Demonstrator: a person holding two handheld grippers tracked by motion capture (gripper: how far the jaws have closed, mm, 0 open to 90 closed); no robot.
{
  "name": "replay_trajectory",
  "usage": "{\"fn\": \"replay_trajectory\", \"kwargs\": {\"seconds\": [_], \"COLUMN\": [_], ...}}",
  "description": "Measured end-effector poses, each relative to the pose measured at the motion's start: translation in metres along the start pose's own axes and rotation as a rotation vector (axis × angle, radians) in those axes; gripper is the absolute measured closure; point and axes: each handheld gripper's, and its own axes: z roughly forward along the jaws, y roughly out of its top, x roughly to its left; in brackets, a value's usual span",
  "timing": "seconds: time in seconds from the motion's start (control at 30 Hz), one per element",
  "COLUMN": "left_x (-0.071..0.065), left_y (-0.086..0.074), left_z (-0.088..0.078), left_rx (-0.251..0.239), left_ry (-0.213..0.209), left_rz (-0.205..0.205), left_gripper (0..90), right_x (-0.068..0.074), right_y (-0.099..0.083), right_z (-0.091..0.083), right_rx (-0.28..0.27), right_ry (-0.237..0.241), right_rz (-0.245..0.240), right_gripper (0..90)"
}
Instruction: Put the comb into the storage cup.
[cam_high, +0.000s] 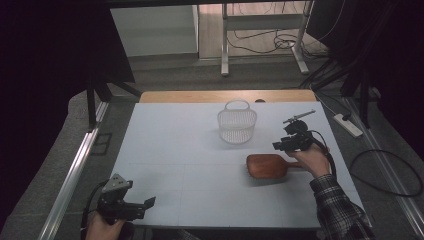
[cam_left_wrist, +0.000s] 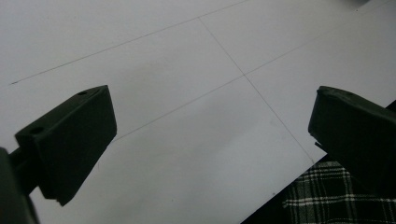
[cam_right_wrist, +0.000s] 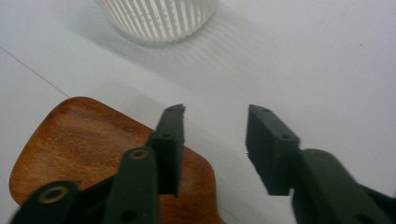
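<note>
wooden paddle not yet gripped, basket standing free

wood, reddish brown: the paddle lies flat on the white worktop, right of the middle, its handle pointing toward my right hand. my right gripper hangs just over the neck of the paddle with its jaws partly drawn in and bare worktop in the gap between them, so i judge nothing is held and the lift is yet to come. the white slatted basket stands upright just beyond, apart from the paddle, and looks empty as far as i can tell; if the paddle belongs there, that whole carry is left. my left gripper waits with jaws spread wide at the near left corner, close to the worktop's front edge. between paddle and basket the surface is bare, and to the left it is wide open. the right edge lies near my right forearm.
</note>
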Motion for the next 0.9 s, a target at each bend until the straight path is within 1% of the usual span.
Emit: {"fn": "replay_trajectory", "kwargs": {"seconds": [0.07, 0.17, 0.2, 0.23, 0.37, 0.43, 0.57, 0.63, 0.67, 0.73, 0.9], "left_x": [0.0, 0.0, 0.0, 0.0, 0.0, 0.0, 0.0, 0.0, 0.0, 0.0, 0.0], "left_y": [0.0, 0.0, 0.0, 0.0, 0.0, 0.0, 0.0, 0.0, 0.0, 0.0, 0.0], "left_z": [0.0, 0.0, 0.0, 0.0, 0.0, 0.0, 0.0, 0.0, 0.0, 0.0, 0.0], "left_rx": [0.0, 0.0, 0.0, 0.0, -0.001, -0.003, -0.003, -0.003, -0.002, -0.003, -0.003], "left_ry": [0.001, 0.001, 0.001, 0.0, 0.001, -0.001, -0.001, 0.0, 0.0, 0.001, 0.0], "left_rz": [0.0, 0.0, 0.0, 0.0, 0.0, -0.002, -0.002, -0.002, -0.001, -0.001, -0.001], "left_gripper": [1.5, 1.5, 1.5, 1.5, 1.5, 1.5, 1.5, 1.5, 1.5, 1.5, 1.5], "right_x": [-0.002, -0.004, -0.005, -0.005, -0.004, -0.004, -0.004, -0.004, -0.004, -0.005, -0.009], "right_y": [0.0, 0.0, 0.0, 0.0, 0.0, 0.0, -0.002, -0.002, -0.004, -0.006, -0.014], "right_z": [0.0, 0.0, 0.0, 0.0, 0.001, 0.003, 0.007, 0.008, 0.011, 0.015, 0.024], "right_rx": [-0.004, -0.005, -0.002, 0.001, -0.002, 0.005, 0.013, 0.014, 0.03, 0.043, 0.08], "right_ry": [0.004, 0.001, 0.005, 0.006, 0.003, -0.008, -0.034, -0.039, -0.045, -0.048, -0.037], "right_rz": [0.002, -0.016, -0.026, -0.041, -0.06, -0.049, -0.044, -0.043, -0.04, -0.045, -0.045], "right_gripper": [67.9, 79.7, 86.4, 89.0, 89.7, 89.8, 89.8, 89.8, 89.8, 89.8, 89.8]}}
